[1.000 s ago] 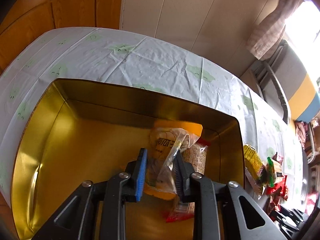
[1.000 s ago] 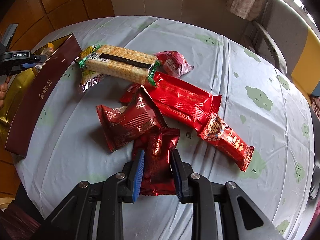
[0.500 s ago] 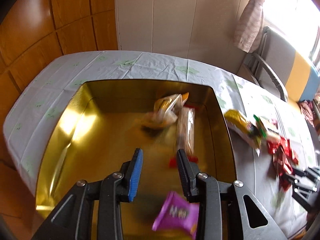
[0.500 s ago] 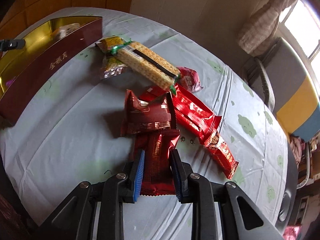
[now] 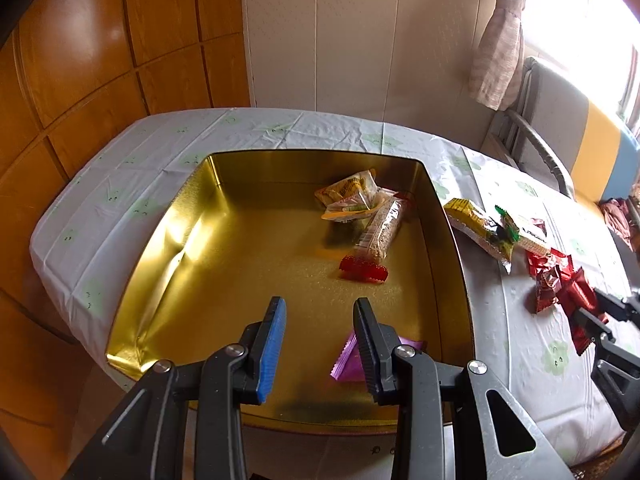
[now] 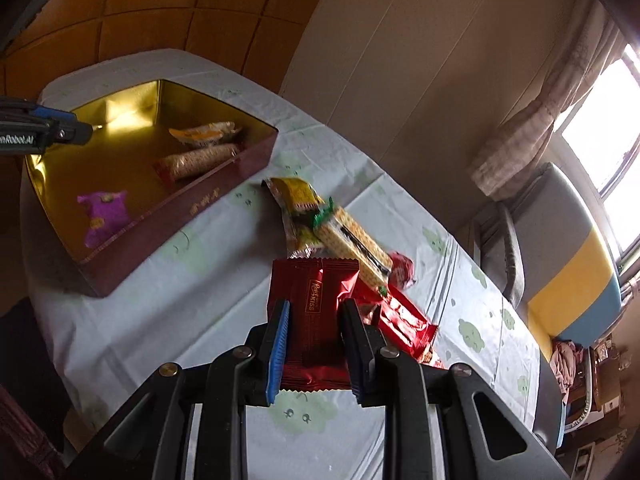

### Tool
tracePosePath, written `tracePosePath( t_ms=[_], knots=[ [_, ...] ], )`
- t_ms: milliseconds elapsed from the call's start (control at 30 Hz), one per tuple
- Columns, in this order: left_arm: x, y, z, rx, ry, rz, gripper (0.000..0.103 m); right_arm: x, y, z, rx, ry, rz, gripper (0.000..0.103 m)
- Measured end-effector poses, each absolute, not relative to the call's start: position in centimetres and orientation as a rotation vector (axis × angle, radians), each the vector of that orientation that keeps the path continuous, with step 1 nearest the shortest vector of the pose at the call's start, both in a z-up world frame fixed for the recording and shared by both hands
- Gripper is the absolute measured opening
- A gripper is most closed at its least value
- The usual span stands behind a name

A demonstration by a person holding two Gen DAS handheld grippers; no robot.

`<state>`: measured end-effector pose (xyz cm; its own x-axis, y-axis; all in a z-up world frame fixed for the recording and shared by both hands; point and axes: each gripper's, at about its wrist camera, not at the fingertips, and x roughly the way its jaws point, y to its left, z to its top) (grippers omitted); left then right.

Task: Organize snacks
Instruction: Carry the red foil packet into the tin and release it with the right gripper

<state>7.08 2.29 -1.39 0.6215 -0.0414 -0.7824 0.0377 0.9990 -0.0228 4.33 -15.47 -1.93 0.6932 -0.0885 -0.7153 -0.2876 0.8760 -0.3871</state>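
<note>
My left gripper hangs open above the near part of the gold tin, nothing between its fingers. In the tin lie a yellow clear bag, a cracker pack with red ends and a purple packet, partly hidden behind my right finger. My right gripper is shut on a dark red packet, held in the air above the tablecloth to the right of the tin. It also shows at the right edge of the left wrist view as the right gripper.
Loose snacks lie on the tablecloth right of the tin: a yellow packet, a long cracker pack and several red packets. A chair stands behind the table by the window. Wood panelling lines the left wall.
The left gripper let go of the yellow clear bag in the tin and drew back and up. The right gripper lifted the dark red packet off the table and turned toward the tin.
</note>
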Motion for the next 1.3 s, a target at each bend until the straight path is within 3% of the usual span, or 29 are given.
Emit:
tracePosePath(
  t_ms=[467,1300],
  knots=[
    [4.9,6.1,-0.6,-0.045,0.87,0.016,0.036,4.4,-7.3,1.9,-0.519,0.68,0.235,0.026],
    [3.7,12.0,-2.0,-0.134,0.864,0.099,0.036,5.7,-1.0,1.9,-0.529,0.68,0.308,0.026]
  ],
)
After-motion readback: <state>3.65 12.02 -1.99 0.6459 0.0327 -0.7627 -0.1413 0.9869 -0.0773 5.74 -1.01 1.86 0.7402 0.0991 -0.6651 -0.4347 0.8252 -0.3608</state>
